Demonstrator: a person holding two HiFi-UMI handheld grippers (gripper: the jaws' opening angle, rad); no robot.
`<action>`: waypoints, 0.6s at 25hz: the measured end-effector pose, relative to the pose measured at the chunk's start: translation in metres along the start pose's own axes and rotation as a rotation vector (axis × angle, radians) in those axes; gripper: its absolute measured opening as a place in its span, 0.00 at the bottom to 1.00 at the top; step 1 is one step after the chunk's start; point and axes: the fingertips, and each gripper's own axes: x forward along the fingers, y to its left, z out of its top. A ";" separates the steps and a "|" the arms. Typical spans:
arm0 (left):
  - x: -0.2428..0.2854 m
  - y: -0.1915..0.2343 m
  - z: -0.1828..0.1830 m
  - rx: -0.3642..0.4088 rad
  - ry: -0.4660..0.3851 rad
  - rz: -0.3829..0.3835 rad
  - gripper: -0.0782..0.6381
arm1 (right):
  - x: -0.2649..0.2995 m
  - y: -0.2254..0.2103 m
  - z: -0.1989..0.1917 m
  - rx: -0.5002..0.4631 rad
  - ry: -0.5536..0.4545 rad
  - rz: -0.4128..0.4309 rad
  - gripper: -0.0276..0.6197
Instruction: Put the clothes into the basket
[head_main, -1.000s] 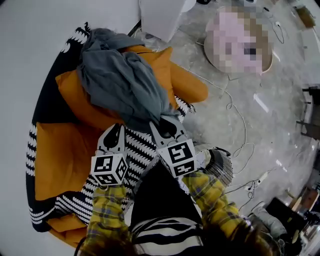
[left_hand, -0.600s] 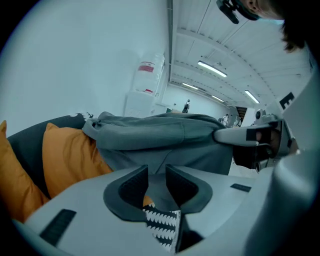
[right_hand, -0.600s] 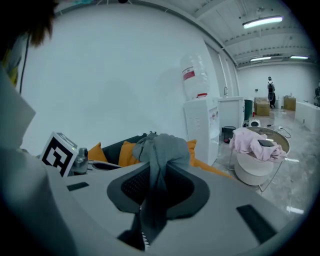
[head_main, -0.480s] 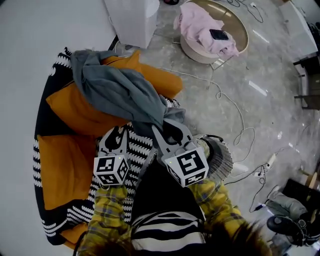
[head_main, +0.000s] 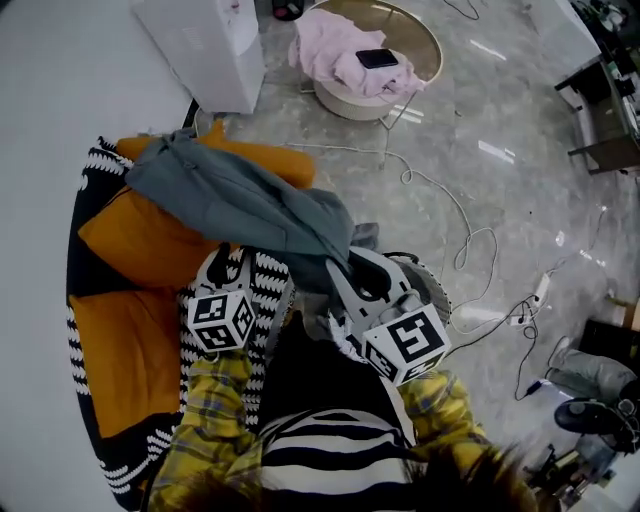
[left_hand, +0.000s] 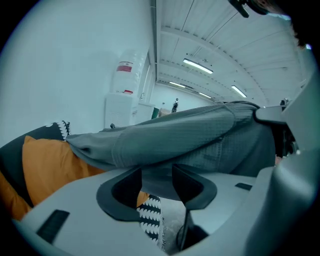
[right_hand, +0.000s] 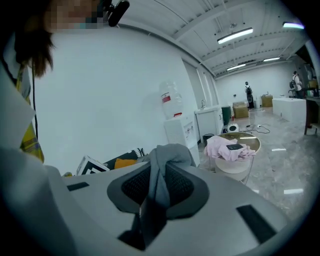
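- Right tongs (right_hand: 158, 186) are clamped on a bunched fold of the grey garment (head_main: 235, 200) — the rest drapes across the orange cushion (head_main: 125, 240).
- Left tongs (left_hand: 157, 180) are opening — the grey cloth sits loose between the pads.

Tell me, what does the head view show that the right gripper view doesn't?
Only the head view: the marker cube on the right gripper, and the grey cloth garment trailing back over an orange cushion. Only the right gripper view: ceiling strip lights, distant standing people, fabric pinched between the jaws. Both: the garment, the round table bearing pink cloth, the white water dispenser.
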 end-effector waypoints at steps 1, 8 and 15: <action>0.004 -0.006 0.002 0.008 -0.001 -0.002 0.38 | -0.010 -0.006 0.001 0.009 -0.003 -0.012 0.18; 0.020 -0.045 0.011 0.079 0.005 -0.013 0.43 | -0.075 -0.048 0.001 0.040 -0.020 -0.114 0.18; 0.042 -0.068 0.008 0.156 -0.009 0.020 0.62 | -0.128 -0.054 -0.004 0.065 -0.026 -0.114 0.18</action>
